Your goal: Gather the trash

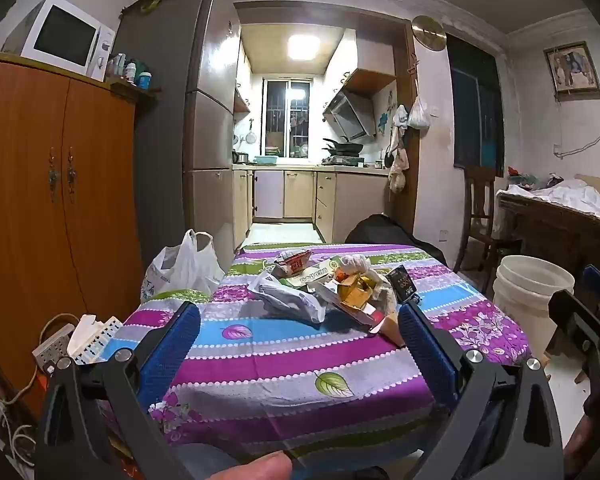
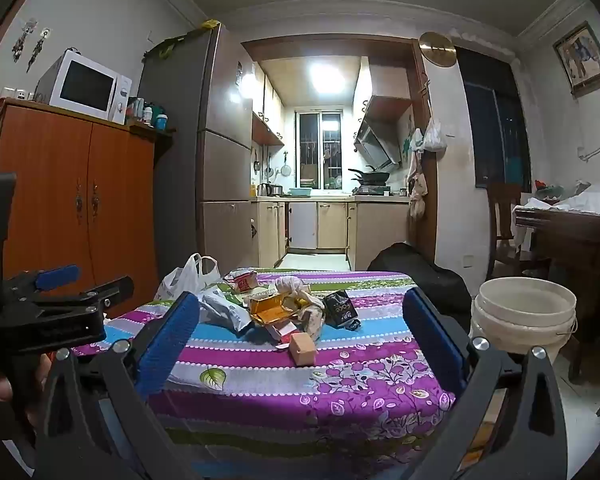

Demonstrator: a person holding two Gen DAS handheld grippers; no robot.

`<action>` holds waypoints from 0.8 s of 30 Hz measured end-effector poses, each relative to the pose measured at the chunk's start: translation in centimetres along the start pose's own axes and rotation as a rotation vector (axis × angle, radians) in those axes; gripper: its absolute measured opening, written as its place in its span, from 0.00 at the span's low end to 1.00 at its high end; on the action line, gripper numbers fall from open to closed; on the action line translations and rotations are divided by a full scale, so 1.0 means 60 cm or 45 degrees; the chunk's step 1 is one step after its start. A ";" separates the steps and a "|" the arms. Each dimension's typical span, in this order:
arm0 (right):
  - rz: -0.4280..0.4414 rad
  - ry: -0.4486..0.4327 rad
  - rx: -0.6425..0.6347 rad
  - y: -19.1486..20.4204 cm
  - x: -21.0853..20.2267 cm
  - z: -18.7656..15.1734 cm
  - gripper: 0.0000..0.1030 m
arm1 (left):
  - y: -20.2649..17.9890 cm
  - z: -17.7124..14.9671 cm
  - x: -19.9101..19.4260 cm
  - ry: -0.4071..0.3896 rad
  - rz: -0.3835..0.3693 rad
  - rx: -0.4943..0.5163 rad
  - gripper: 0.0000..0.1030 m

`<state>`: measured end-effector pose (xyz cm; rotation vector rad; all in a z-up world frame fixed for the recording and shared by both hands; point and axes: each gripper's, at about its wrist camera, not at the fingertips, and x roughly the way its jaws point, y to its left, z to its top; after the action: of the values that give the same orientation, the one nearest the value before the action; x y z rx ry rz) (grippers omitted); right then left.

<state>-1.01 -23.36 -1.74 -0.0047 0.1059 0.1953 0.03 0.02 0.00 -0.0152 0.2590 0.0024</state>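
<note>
A table (image 1: 260,360) with a striped purple, blue and green cloth is seen in front of both grippers. A white bucket (image 2: 524,312) stands on the floor just off the right side of the right gripper (image 2: 300,328), and a white plastic bag (image 1: 184,264) sits past the left finger of the left gripper (image 1: 300,332). Both grippers are spread wide and nothing is held in either one — the blue pads are apart with only the cloth seen between them.

The trash pile (image 1: 332,288) lies on the table ahead of the left gripper and a little toward its right finger, and is not touched yet. From the right gripper it is seen ahead and toward its left finger.

The trash is judged to be light. The crumpled grey wrapper (image 1: 288,298) is soft and slippery, so it should be pinched at a thick fold. The open gold box (image 2: 270,308) and the small tan box (image 2: 302,350) are thin card — easily crushed, so they should be taken across their flat sides. The small black packet (image 2: 340,306) stands up and could tip over. A red and white wrapper (image 1: 294,264) lies at the far side, with some crinkled clear plastic (image 1: 354,266) near it.
</note>
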 end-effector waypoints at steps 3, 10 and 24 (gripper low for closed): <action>0.002 -0.012 0.001 0.000 -0.002 0.000 0.95 | -0.001 -0.001 0.000 -0.006 0.001 0.004 0.96; 0.003 -0.009 -0.001 -0.001 -0.001 0.000 0.95 | 0.000 0.000 0.008 -0.001 -0.008 0.004 0.96; 0.008 0.000 -0.001 0.001 -0.002 -0.011 0.95 | 0.001 -0.003 0.008 0.006 -0.008 0.007 0.96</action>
<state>-1.22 -23.33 -2.41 -0.0052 0.1059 0.2017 0.42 0.05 -0.29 -0.0108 0.2636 -0.0043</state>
